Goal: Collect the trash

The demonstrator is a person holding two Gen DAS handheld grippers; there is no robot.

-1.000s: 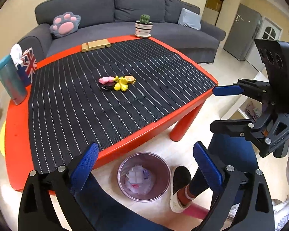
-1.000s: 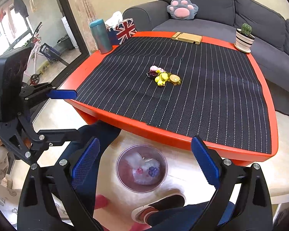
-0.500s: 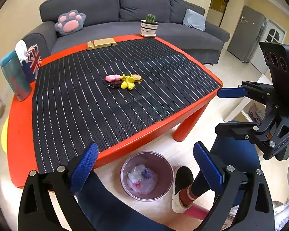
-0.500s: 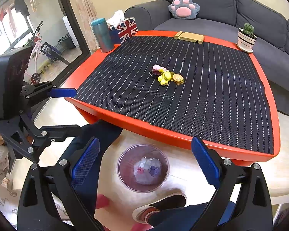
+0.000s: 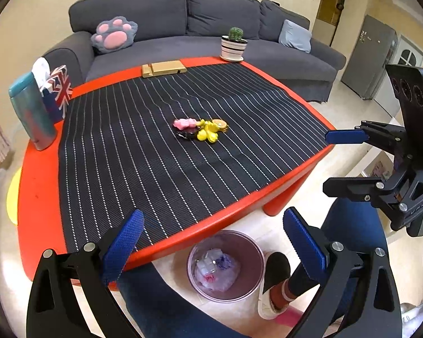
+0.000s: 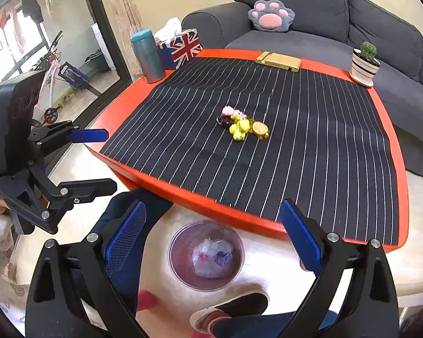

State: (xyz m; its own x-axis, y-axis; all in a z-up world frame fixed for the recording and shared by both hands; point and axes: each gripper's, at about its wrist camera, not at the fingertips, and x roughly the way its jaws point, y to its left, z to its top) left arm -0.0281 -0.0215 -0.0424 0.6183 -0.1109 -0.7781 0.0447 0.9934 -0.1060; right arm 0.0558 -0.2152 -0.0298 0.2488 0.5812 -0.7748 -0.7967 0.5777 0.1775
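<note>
A small pile of pink, yellow and orange trash (image 5: 201, 129) lies mid-table on the striped black mat (image 5: 143, 152); it also shows in the right wrist view (image 6: 244, 125). A round bin (image 5: 225, 264) with crumpled wrappers stands on the floor below the table's near edge, also seen in the right wrist view (image 6: 206, 256). My left gripper (image 5: 214, 242) is open and empty above the bin. My right gripper (image 6: 211, 233) is open and empty, also above the bin. Each gripper shows in the other's view, the right one (image 5: 344, 163) and the left one (image 6: 98, 159).
The red table (image 5: 39, 186) carries a teal flask (image 5: 32, 111), a Union Jack tissue box (image 5: 57, 93), a wooden stand (image 5: 163, 69) and a potted cactus (image 5: 234, 43). A grey sofa (image 5: 183, 28) stands behind. The person's legs and a shoe (image 5: 273, 281) are beside the bin.
Both grippers have drifted slightly, so the table and bin shift a little in view. Both stay open and empty.
</note>
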